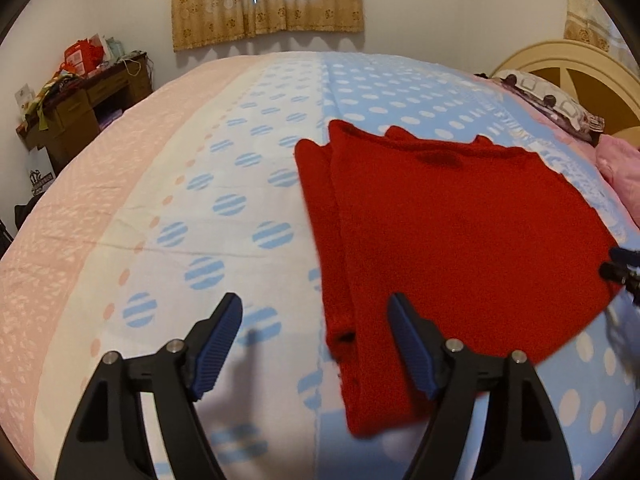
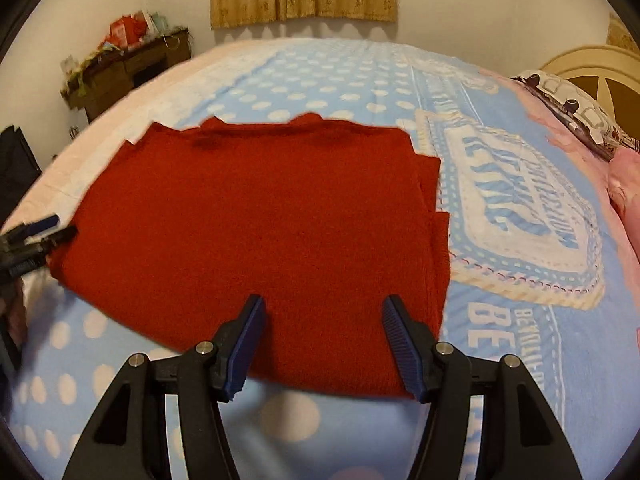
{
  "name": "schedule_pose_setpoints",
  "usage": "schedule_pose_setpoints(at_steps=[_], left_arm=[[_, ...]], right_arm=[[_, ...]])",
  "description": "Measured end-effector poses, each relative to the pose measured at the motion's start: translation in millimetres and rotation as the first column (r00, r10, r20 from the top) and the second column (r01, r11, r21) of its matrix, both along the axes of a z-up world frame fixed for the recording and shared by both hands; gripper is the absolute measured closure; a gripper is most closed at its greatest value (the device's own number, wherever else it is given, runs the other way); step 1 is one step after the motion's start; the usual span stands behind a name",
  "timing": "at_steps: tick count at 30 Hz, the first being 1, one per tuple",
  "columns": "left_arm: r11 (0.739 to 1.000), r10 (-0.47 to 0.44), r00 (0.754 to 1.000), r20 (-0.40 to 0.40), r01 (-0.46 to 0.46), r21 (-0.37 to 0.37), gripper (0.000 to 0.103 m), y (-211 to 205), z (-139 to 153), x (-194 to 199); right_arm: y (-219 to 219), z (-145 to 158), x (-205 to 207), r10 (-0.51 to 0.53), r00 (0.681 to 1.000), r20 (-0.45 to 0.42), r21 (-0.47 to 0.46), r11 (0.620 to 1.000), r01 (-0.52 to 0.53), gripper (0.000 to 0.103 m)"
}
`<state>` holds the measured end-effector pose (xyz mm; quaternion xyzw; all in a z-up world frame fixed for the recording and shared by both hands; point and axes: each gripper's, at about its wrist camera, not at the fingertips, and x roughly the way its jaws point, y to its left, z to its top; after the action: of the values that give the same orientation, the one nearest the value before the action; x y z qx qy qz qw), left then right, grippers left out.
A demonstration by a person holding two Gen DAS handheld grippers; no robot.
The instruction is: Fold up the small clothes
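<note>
Red sweater flat mid-bed, sleeves tucked in for next fold; left tongs and right tongs spread, pinching nothing.

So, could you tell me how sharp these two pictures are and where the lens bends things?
Left wrist view: the bed bulges like a dome, the red garment has soft edges, and the left gripper casts a faint shadow. Right wrist view: the same bulge, with blur worst at the left rim.
</note>
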<state>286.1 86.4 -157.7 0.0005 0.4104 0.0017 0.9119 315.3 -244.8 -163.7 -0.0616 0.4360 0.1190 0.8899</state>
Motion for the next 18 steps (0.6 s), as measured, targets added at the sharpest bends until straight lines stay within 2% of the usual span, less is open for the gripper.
schedule_pose_setpoints(at_steps=[3, 8, 13, 18], left_arm=[[1.000, -0.007, 1.000, -0.021, 0.007, -0.001, 0.018, 1, -9, -6], [0.998, 0.028, 0.998, -0.055, -0.031, -0.059, 0.011, 13, -14, -11], [0.995, 0.045, 0.997, -0.070, -0.051, -0.083, 0.007, 17, -20, -17], [0.994, 0.056, 0.996, -0.070, -0.062, -0.086, 0.006, 19, -21, -23]], right_arm=[[4, -19, 5, 0.009, 0.998, -0.065, -0.073, 0.997, -0.013, 0.041], [10, -6, -1, 0.001, 1.000, -0.014, -0.039, 0.999, -0.002, 0.041], [59, 7, 7, 0.097, 0.995, 0.016, -0.063, 0.993, -0.095, 0.041], [129, -1, 20, 0.212, 0.977, 0.003, -0.065, 0.975, -0.212, 0.041]])
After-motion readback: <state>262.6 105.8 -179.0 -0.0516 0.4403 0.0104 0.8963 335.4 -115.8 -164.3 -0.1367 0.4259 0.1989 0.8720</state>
